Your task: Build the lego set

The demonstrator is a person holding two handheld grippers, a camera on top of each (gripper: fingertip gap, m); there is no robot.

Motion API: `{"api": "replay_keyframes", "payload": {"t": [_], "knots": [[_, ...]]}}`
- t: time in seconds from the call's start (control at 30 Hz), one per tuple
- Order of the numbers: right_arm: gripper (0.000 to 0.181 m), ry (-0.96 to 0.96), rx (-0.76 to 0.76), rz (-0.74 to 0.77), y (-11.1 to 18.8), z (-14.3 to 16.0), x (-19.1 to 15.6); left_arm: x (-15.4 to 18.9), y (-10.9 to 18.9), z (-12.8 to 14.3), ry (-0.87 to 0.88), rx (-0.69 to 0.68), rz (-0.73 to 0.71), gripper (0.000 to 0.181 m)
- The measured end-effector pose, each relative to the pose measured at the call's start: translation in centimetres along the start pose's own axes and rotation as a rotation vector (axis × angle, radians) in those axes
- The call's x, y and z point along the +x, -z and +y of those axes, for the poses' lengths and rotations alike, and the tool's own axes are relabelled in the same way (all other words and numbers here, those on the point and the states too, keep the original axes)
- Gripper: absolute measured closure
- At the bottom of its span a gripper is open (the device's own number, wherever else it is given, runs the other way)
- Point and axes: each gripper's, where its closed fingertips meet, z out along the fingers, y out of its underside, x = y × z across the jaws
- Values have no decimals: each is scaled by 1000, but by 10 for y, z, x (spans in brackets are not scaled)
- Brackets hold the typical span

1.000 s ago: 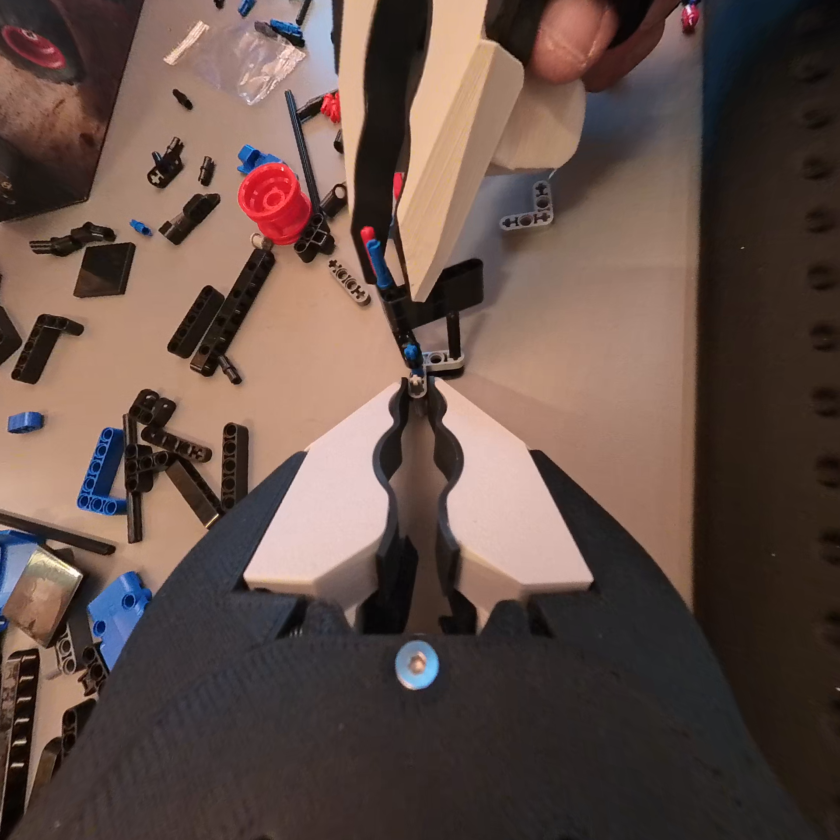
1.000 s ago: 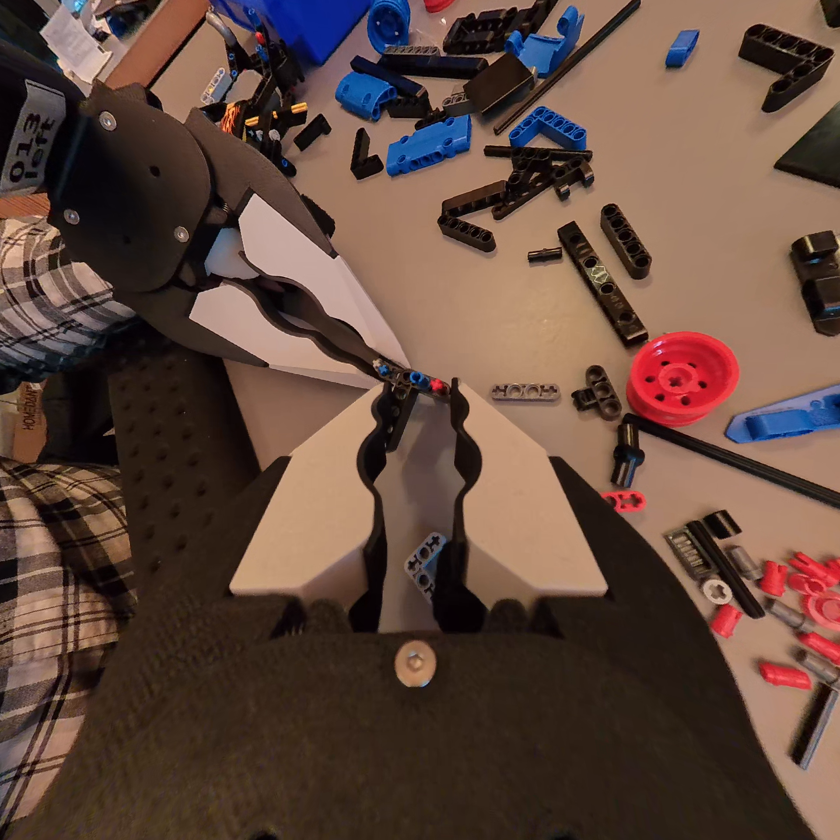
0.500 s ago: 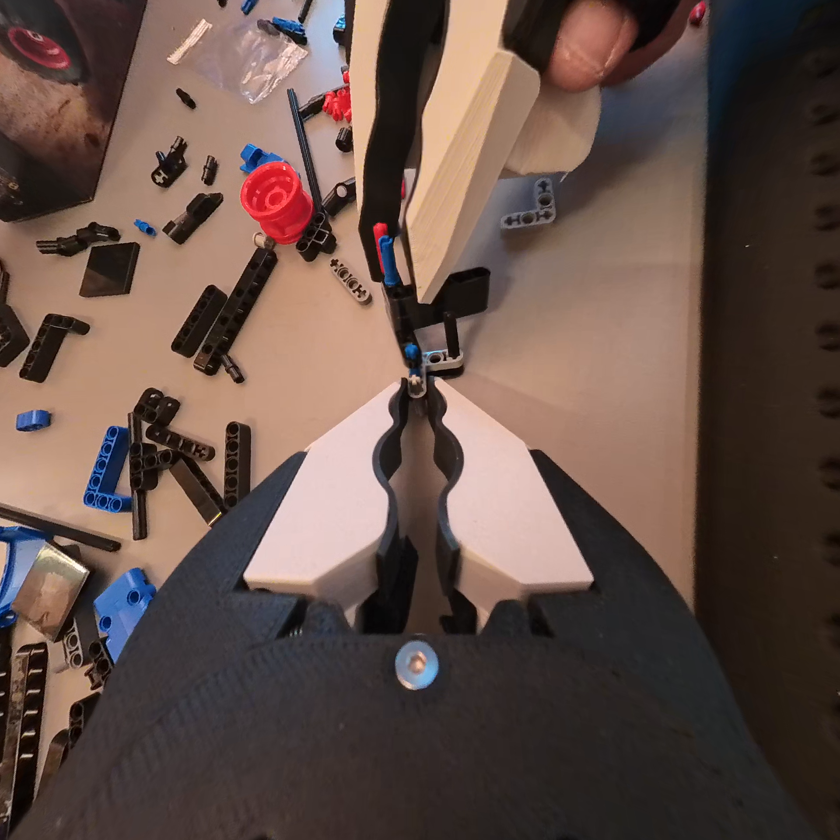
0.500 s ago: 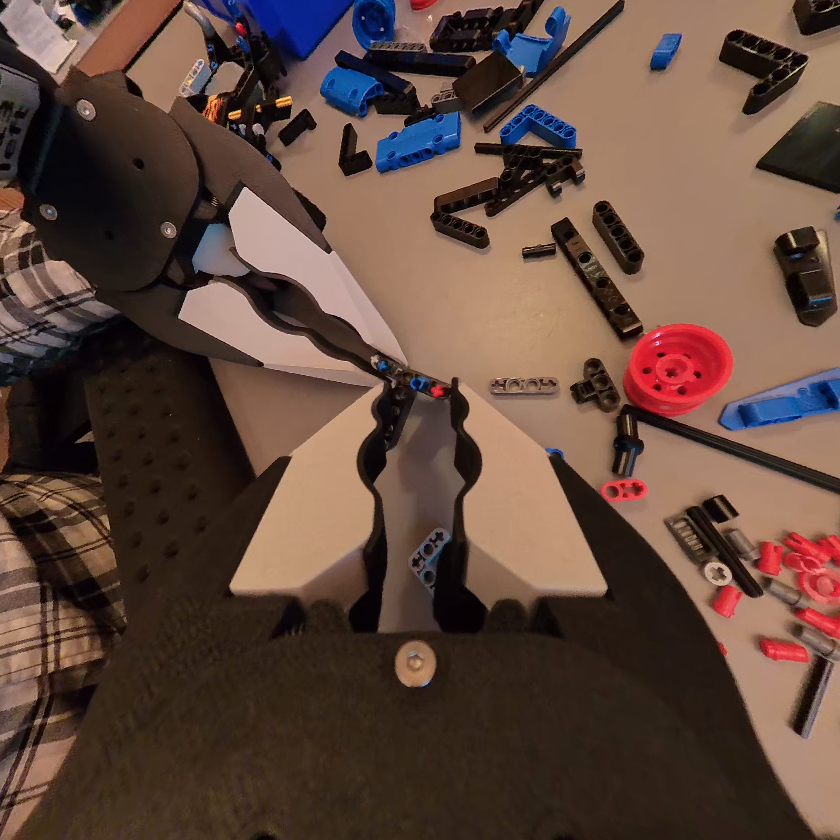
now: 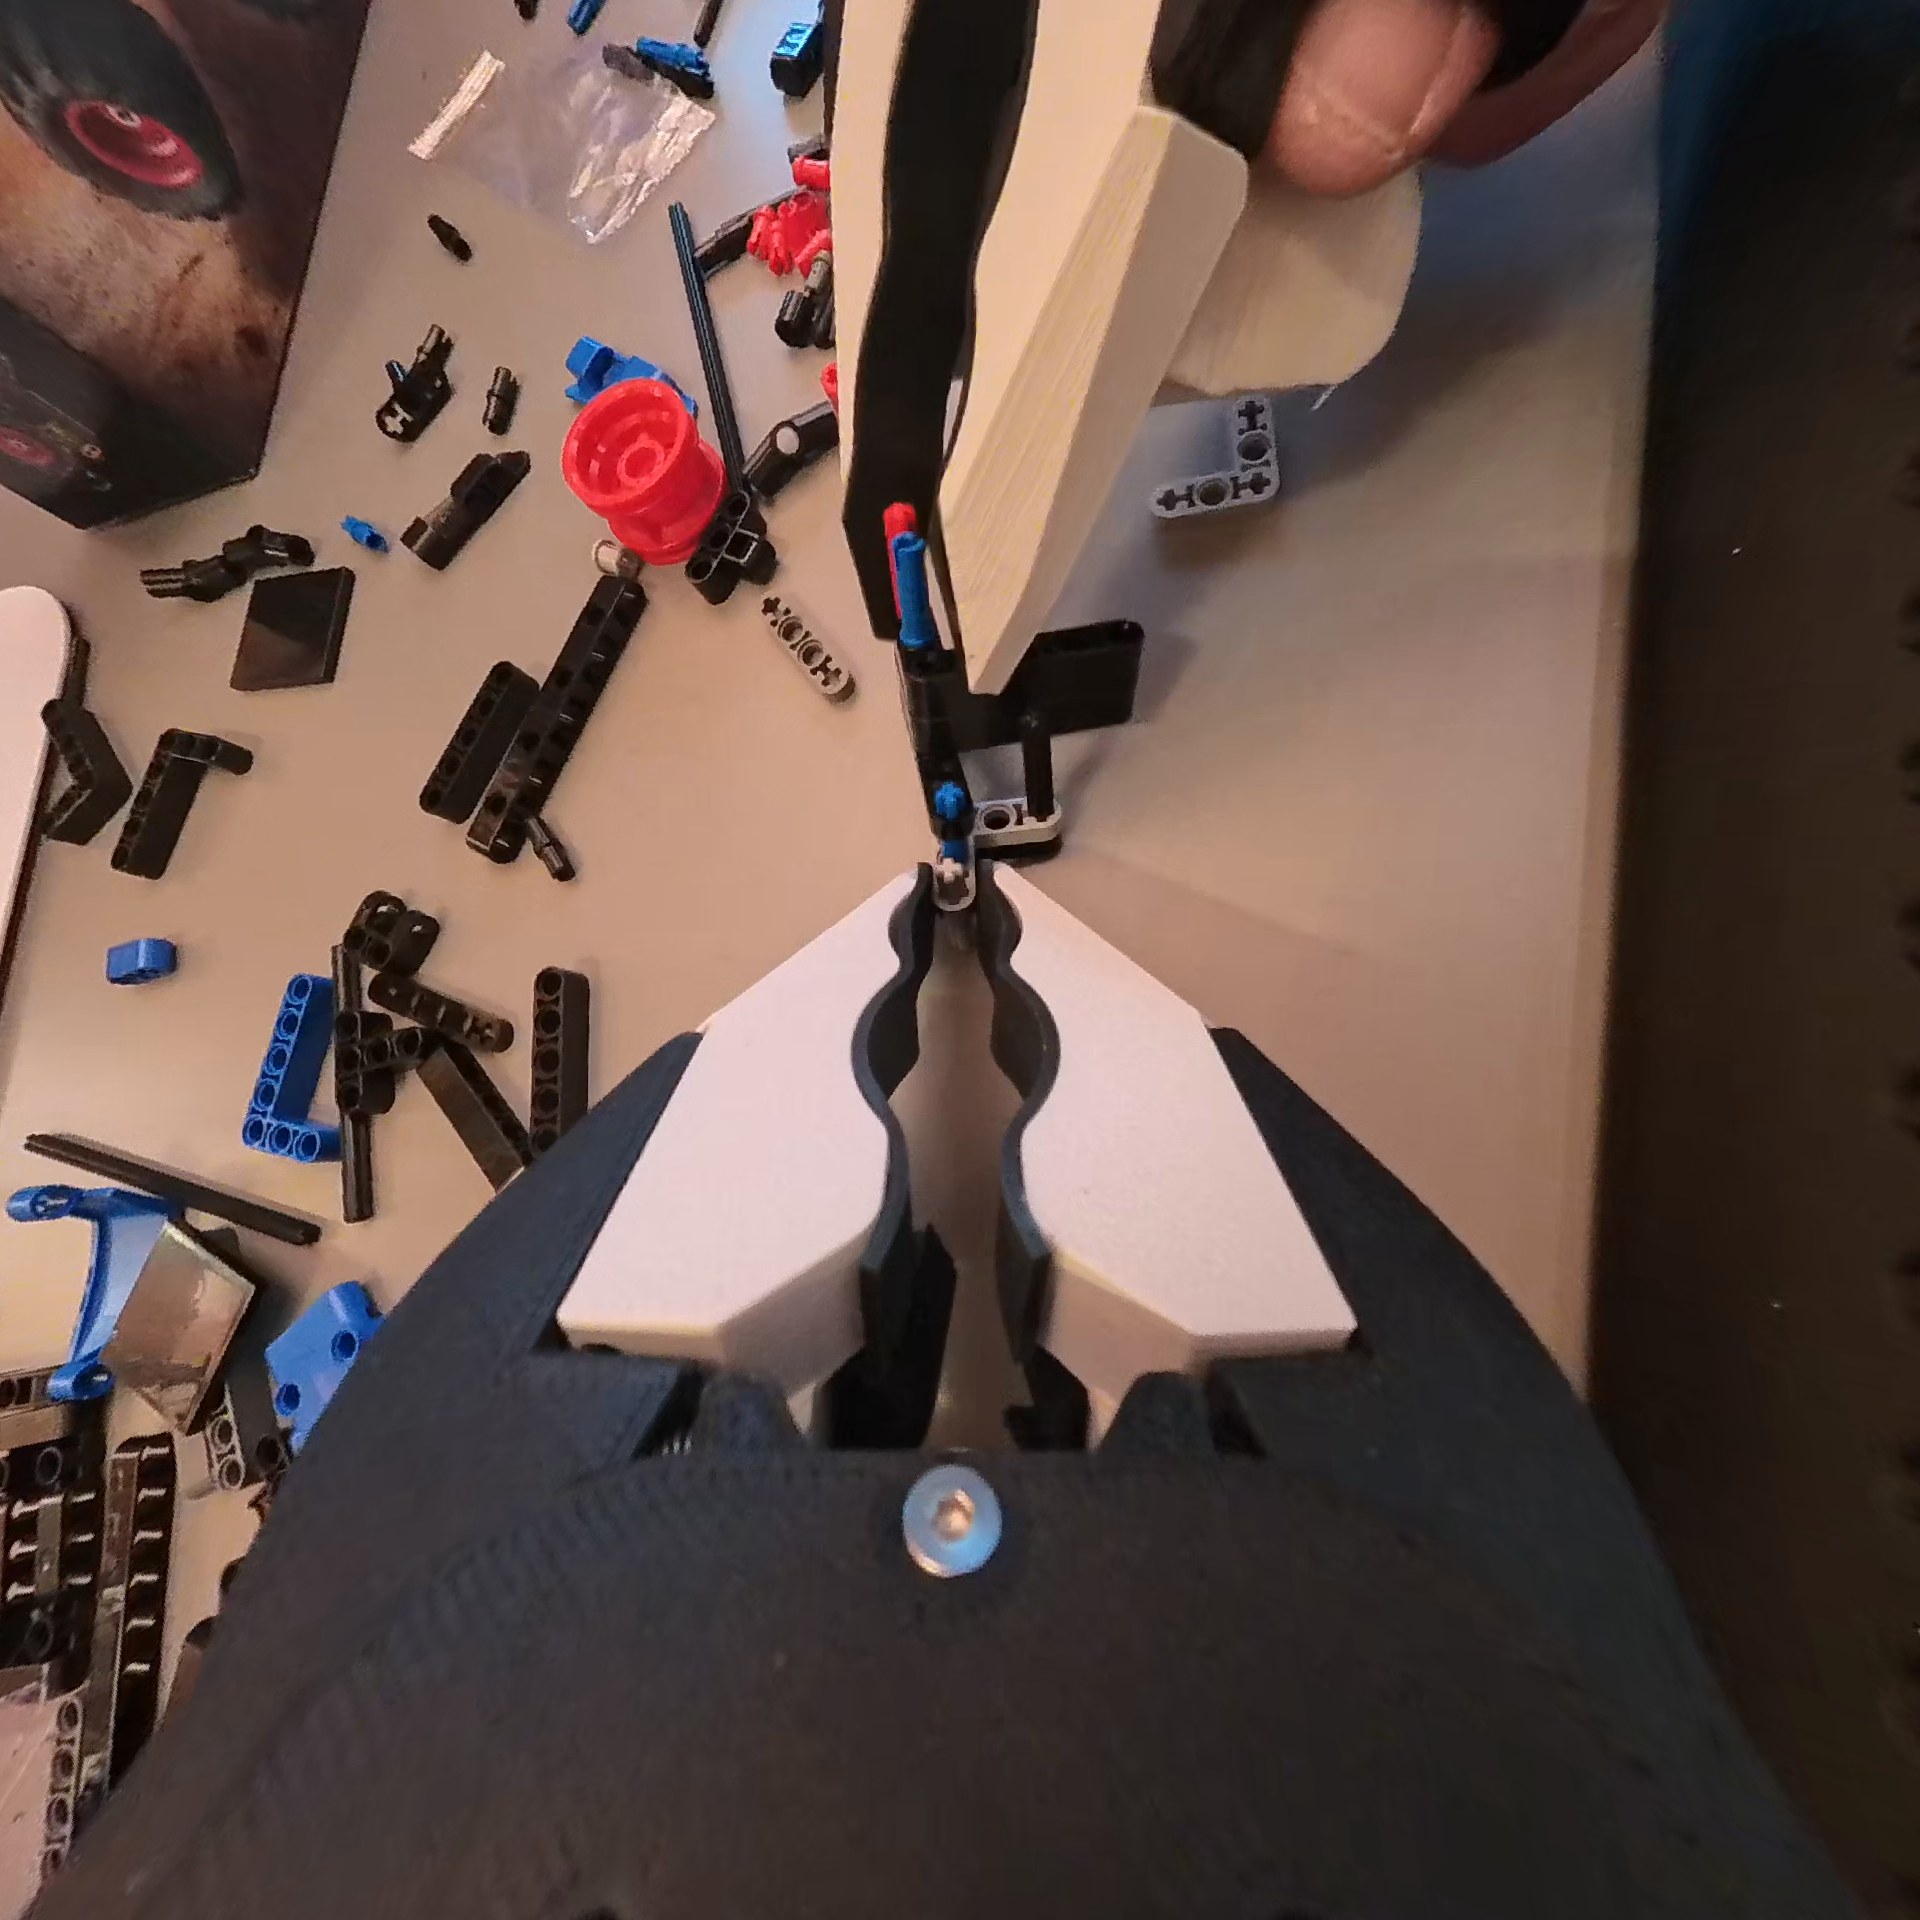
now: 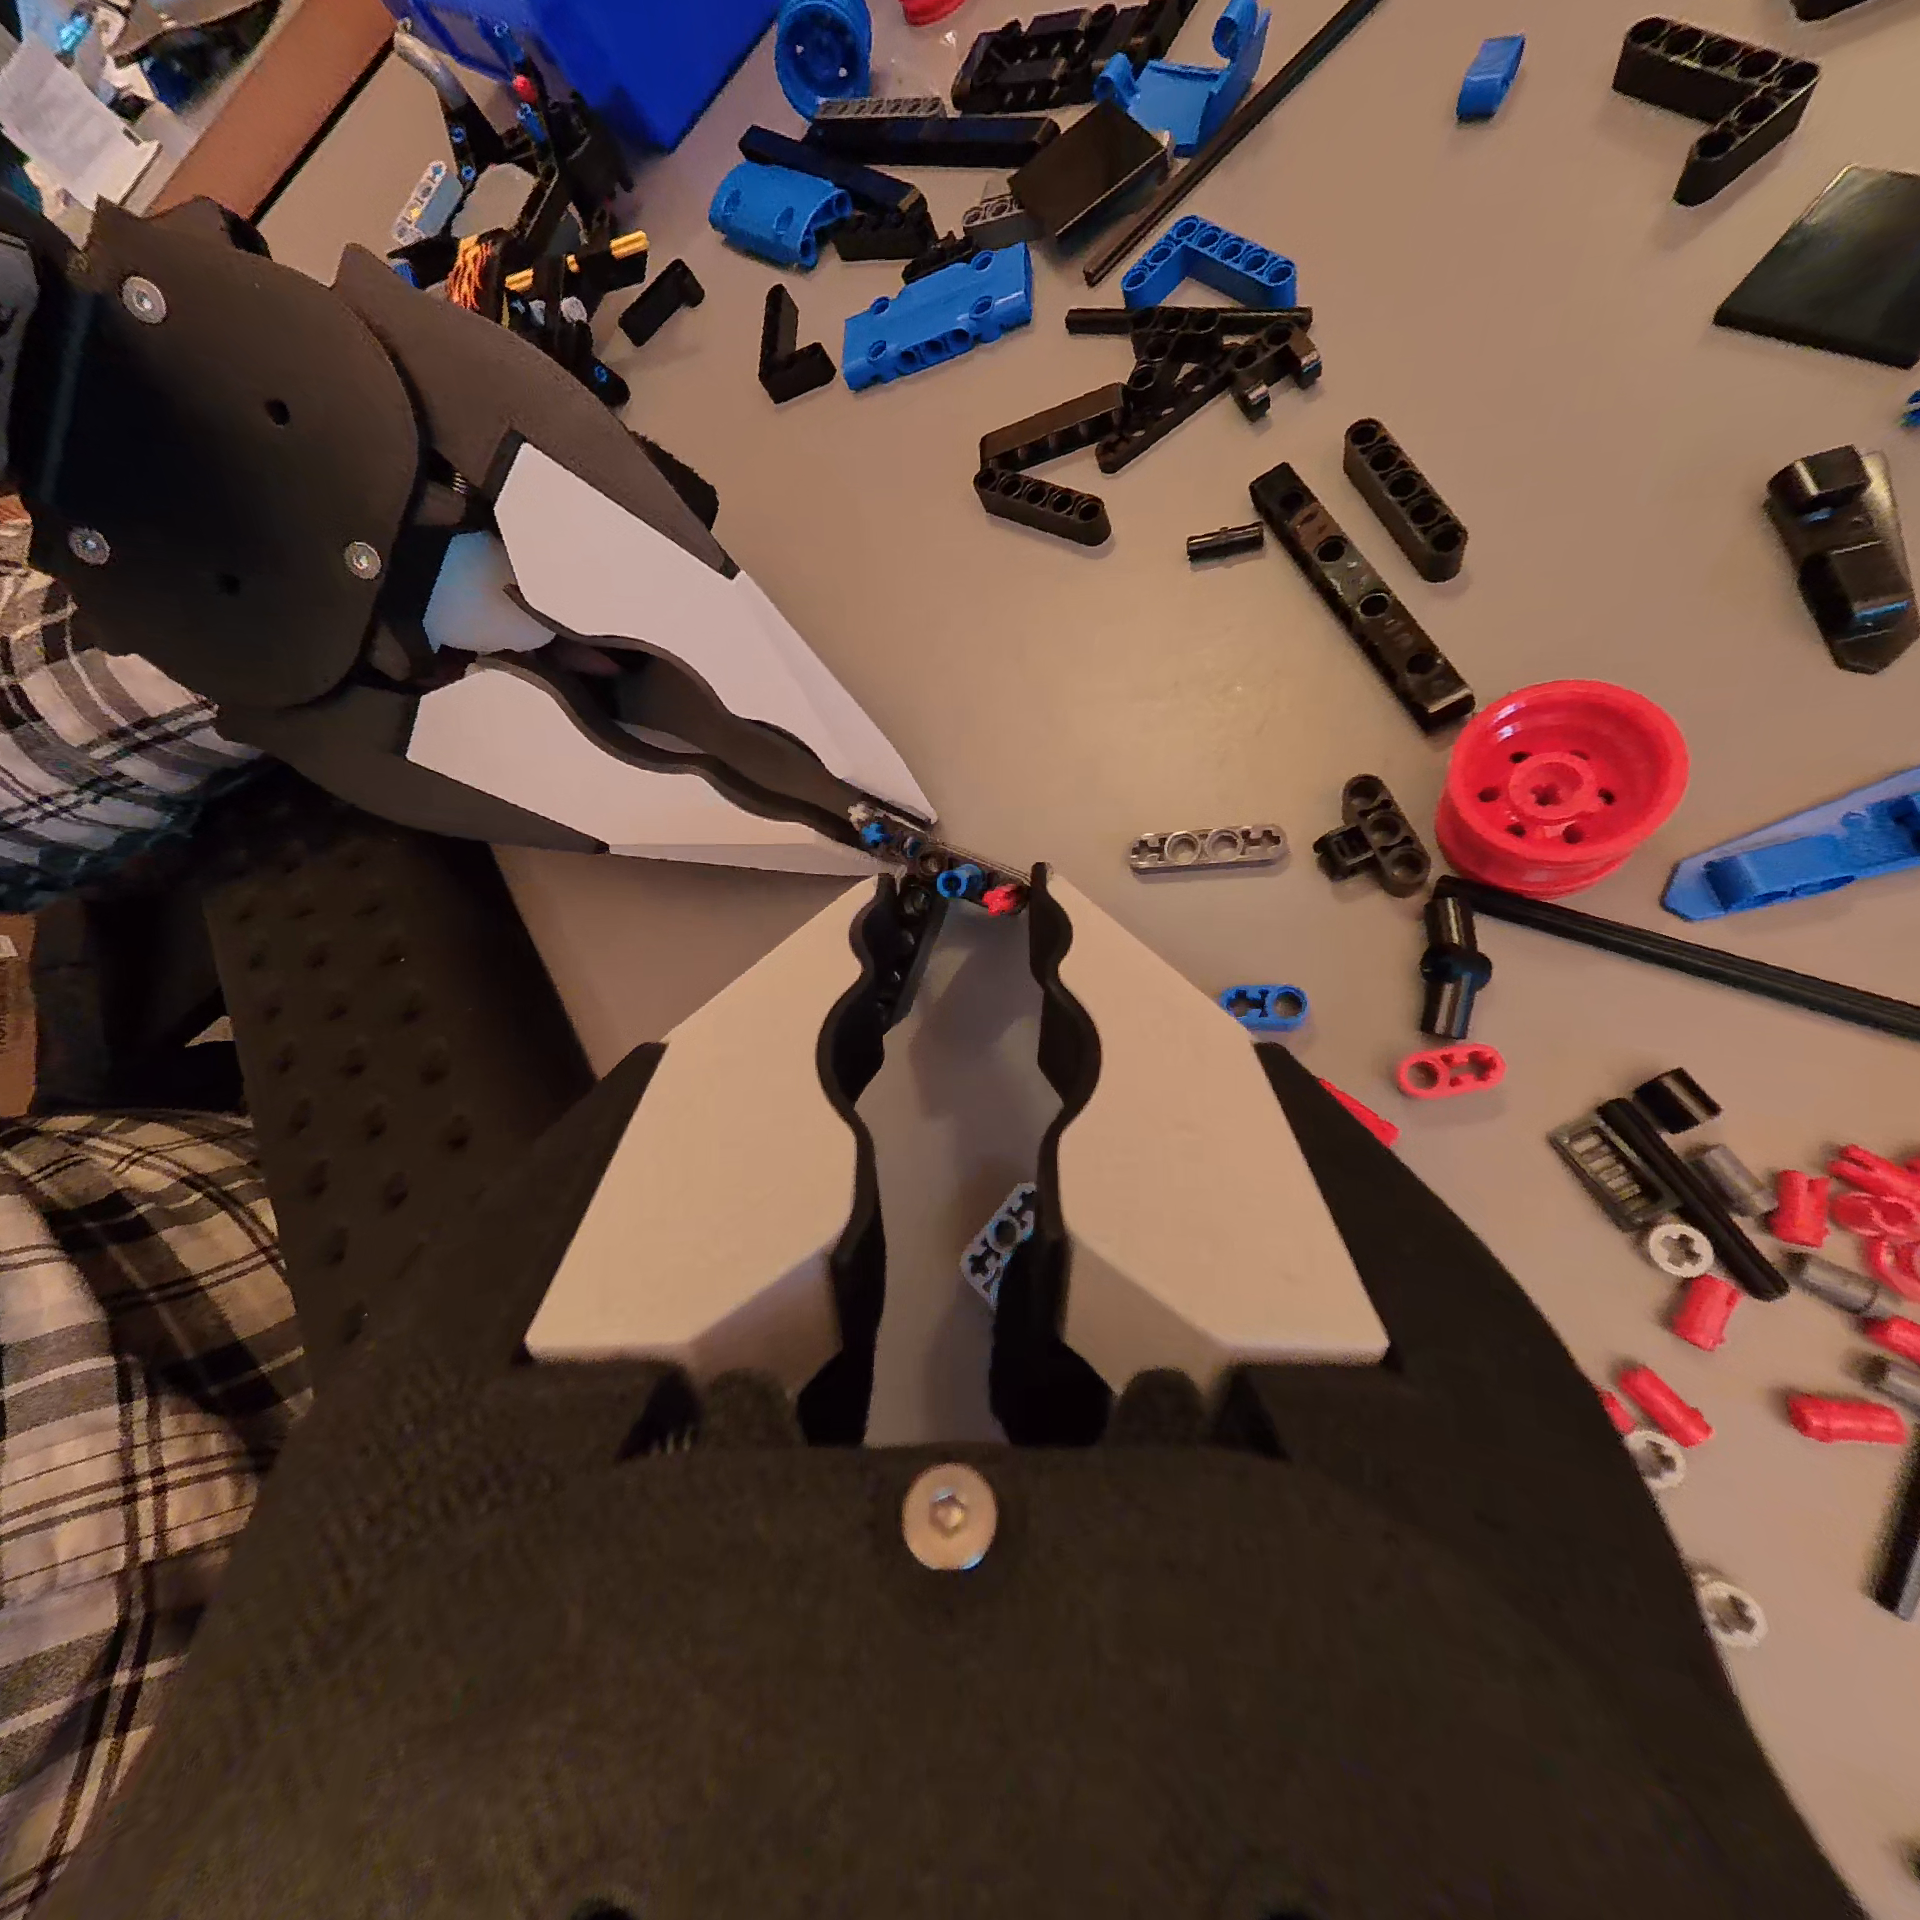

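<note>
Left gripper [image 5: 954, 883] tips pinched on the near end of a small black assembly [image 5: 940, 727], at a grey connector with a blue pin just above it. Right gripper [image 5: 925, 613] comes down from the top of frame, clamping the assembly's far end; a blue pin and a red pin stick up between its fingers. A thumb [image 5: 1351, 94] presses on its pale body. Grey table [image 5: 1299, 831] holds loose parts to the left: red wheel hub [image 5: 639, 483], long black beam [image 5: 551, 717], blue angled beam [image 5: 286, 1070]. Grey L-shaped piece [image 5: 1231, 468] lies apart, right.
</note>
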Motion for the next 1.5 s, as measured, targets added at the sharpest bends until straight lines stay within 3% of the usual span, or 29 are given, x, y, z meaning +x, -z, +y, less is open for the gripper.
{"api": "replay_keyframes", "payload": {"t": [0.3, 0.67, 0.97, 1.2, 1.5], "knots": [[157, -9, 16, 7, 1, 0, 0, -1, 0, -1, -24, -7, -29, 176], [160, 154, -39, 6, -3, 5, -2, 0, 0, -2, -34, -5, -29, 176], [169, 422, -114, 40, 0, 10, 6, -1, 0, -4, -35, 4, -30, 176], [173, 490, -110, 25, -2, 6, 3, -8, 0, -3, -71, -8, -66, 176], [178, 728, -230, 146, -4, 6, 0, -11, 0, -7, -274, -76, -182, 176]]}}
